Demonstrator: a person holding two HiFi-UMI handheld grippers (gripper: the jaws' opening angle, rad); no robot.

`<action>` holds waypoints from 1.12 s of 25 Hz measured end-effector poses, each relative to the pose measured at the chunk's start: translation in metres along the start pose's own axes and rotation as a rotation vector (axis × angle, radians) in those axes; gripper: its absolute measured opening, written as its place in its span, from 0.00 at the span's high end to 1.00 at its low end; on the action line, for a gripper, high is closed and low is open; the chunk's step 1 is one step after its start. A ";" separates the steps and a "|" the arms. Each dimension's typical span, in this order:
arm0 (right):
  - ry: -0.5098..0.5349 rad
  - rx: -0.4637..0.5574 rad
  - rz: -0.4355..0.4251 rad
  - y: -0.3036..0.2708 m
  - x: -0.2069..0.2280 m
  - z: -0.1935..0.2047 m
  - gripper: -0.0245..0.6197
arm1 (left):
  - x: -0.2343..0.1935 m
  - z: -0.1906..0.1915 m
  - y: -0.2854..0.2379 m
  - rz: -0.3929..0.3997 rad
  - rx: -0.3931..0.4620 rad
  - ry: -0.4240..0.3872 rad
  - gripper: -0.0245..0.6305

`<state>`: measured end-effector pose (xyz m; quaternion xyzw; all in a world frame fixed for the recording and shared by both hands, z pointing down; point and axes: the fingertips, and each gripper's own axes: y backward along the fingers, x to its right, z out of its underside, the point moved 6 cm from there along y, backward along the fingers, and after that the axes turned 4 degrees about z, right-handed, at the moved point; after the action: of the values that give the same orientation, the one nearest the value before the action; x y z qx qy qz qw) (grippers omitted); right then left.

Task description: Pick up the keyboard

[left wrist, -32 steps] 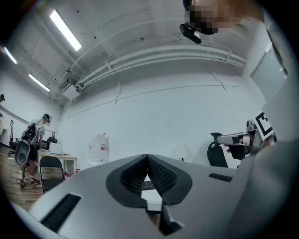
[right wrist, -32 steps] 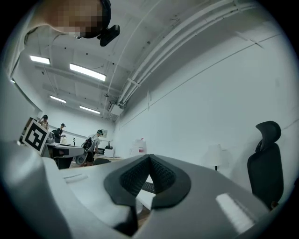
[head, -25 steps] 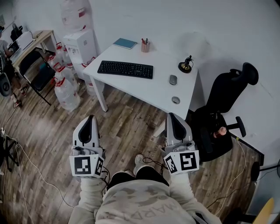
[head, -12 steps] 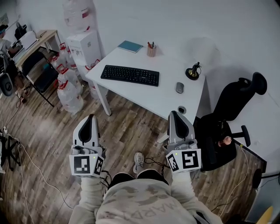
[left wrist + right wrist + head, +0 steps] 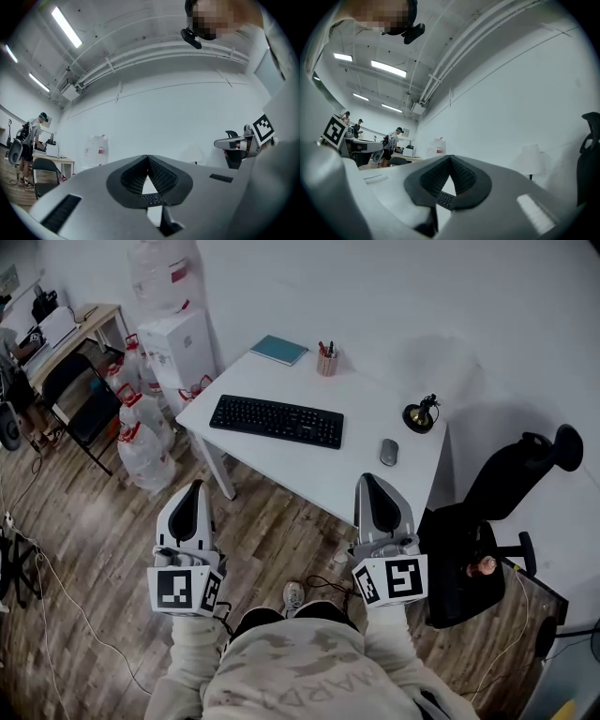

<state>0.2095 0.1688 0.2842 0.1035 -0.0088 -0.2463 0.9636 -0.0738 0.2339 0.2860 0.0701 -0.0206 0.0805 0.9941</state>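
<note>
A black keyboard (image 5: 277,420) lies on the white desk (image 5: 281,465) ahead of me in the head view. My left gripper (image 5: 193,489) is shut and holds nothing; it hangs over the wooden floor, short of the desk's front left corner. At the desk's near edge, my right gripper (image 5: 367,483) is also shut and empty. In the left gripper view a sliver of the keyboard (image 5: 151,199) shows through the gap below the closed tips of my left gripper (image 5: 148,157). The right gripper view shows the same keyboard (image 5: 445,200) under the tips of my right gripper (image 5: 450,157).
On the desk are a mouse (image 5: 389,452), a pen cup (image 5: 326,362), a blue book (image 5: 279,350) and a small dark desk ornament (image 5: 421,415). A black office chair (image 5: 487,521) stands right of the desk. A water dispenser (image 5: 178,334) and water jugs (image 5: 141,442) stand on the left.
I have walked closer to the desk: it sits nearer and lower in the head view. Both grippers advanced with me and stay shut.
</note>
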 end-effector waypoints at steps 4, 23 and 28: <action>-0.006 0.000 -0.018 -0.024 0.012 0.006 0.95 | -0.003 0.003 -0.024 -0.012 -0.002 -0.003 0.95; -0.049 -0.016 -0.059 -0.100 0.044 0.037 0.95 | -0.014 0.026 -0.094 -0.034 -0.021 0.013 0.95; -0.051 -0.021 -0.033 -0.125 0.042 0.043 0.95 | -0.035 0.029 -0.120 -0.009 -0.019 0.014 0.95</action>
<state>0.1847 0.0328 0.2995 0.0875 -0.0289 -0.2648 0.9599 -0.0895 0.1075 0.2964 0.0600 -0.0143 0.0763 0.9952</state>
